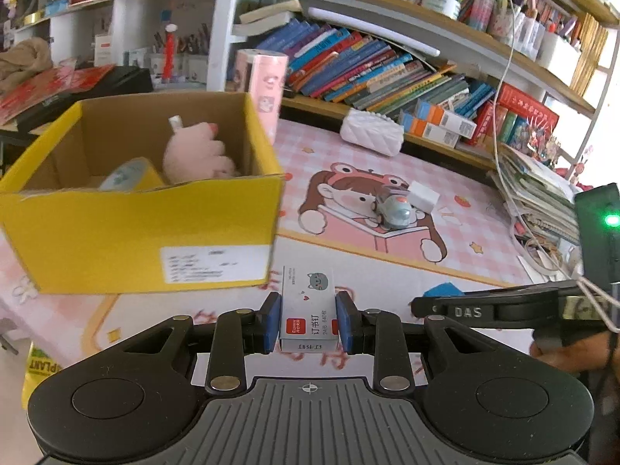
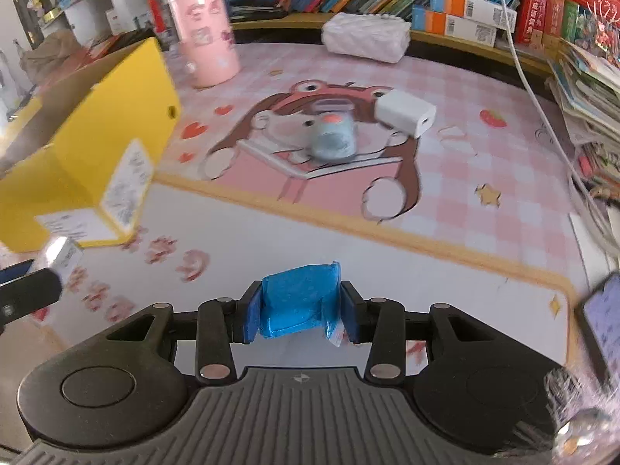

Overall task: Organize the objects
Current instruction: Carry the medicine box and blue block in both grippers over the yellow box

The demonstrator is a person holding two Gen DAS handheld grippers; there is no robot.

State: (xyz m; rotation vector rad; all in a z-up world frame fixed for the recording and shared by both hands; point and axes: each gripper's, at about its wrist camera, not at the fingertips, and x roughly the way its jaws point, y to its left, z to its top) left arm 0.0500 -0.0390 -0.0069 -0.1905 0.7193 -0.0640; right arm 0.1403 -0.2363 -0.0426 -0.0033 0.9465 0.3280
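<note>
My left gripper (image 1: 308, 319) is shut on a small white staples box (image 1: 308, 310) with a grey cat print, held above the desk mat near the yellow cardboard box (image 1: 147, 228). That box holds a pink plush toy (image 1: 195, 153) and a pale blue item (image 1: 128, 174). My right gripper (image 2: 300, 316) is shut on a blue crinkled packet (image 2: 298, 300), lifted over the white part of the mat. The yellow box (image 2: 93, 147) lies to its left. A grey toy mouse (image 2: 333, 135) and a white charger cube (image 2: 405, 112) rest on the cartoon print.
A pink cylinder tin (image 2: 203, 35) and a white quilted pouch (image 2: 366, 37) stand at the back of the mat. Bookshelves (image 1: 387, 62) run behind. A stack of papers (image 1: 538, 197) and a cable sit at the right; a phone (image 2: 602, 321) lies at the right edge.
</note>
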